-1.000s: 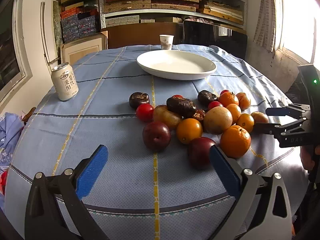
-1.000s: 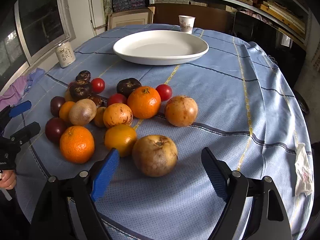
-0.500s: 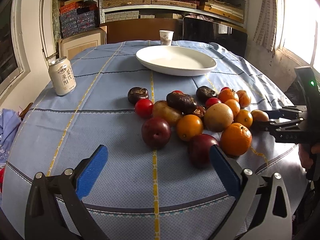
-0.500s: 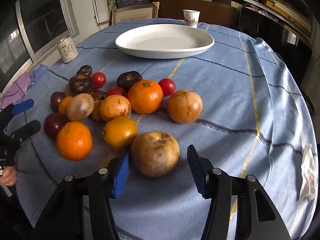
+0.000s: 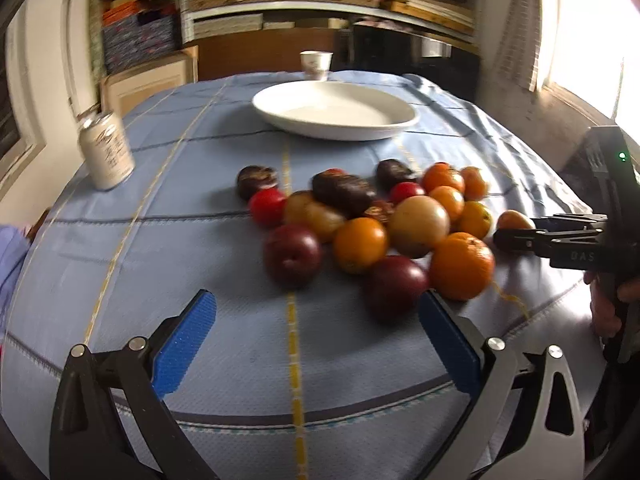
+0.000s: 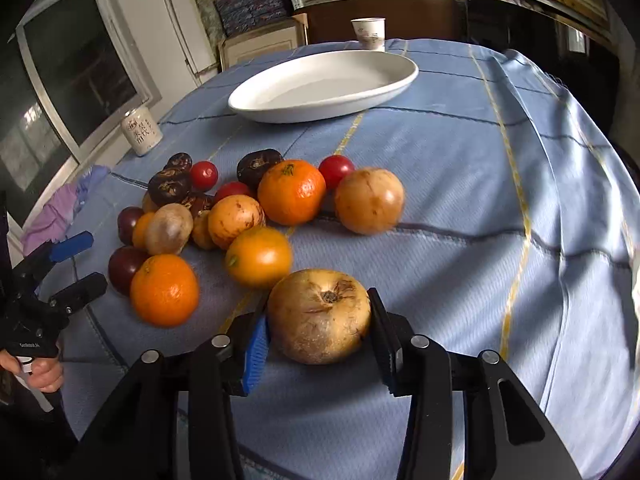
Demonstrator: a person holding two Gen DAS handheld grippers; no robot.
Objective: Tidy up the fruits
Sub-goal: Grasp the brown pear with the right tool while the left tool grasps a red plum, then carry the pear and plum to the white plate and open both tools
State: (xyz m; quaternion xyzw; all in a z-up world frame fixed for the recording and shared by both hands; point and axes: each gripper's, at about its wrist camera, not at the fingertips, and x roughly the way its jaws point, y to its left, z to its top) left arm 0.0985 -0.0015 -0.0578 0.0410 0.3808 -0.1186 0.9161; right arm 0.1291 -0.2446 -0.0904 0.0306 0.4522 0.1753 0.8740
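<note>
A pile of fruit lies on the blue tablecloth: oranges [image 6: 164, 290], dark plums [image 5: 292, 255], red tomatoes [image 6: 203, 175] and brownish round fruits [image 6: 368, 200]. My right gripper [image 6: 318, 338] is shut on a large tan-brown round fruit [image 6: 319, 322] at the near edge of the pile; it also shows in the left wrist view [image 5: 513, 220]. My left gripper [image 5: 316, 340] is open and empty, just short of a dark plum [image 5: 394, 286] and an orange [image 5: 461, 265]. A white oval plate [image 6: 324, 85] stands empty behind the pile.
A drink can [image 5: 105, 151] stands at the left of the table. A paper cup [image 6: 368, 33] stands behind the plate. Shelves with stacked boxes fill the back wall. Purple cloth [image 6: 60, 210] hangs at the table's left edge.
My right gripper has closed from wide open onto the tan-brown fruit. My left gripper has moved slightly toward the pile and stays open.
</note>
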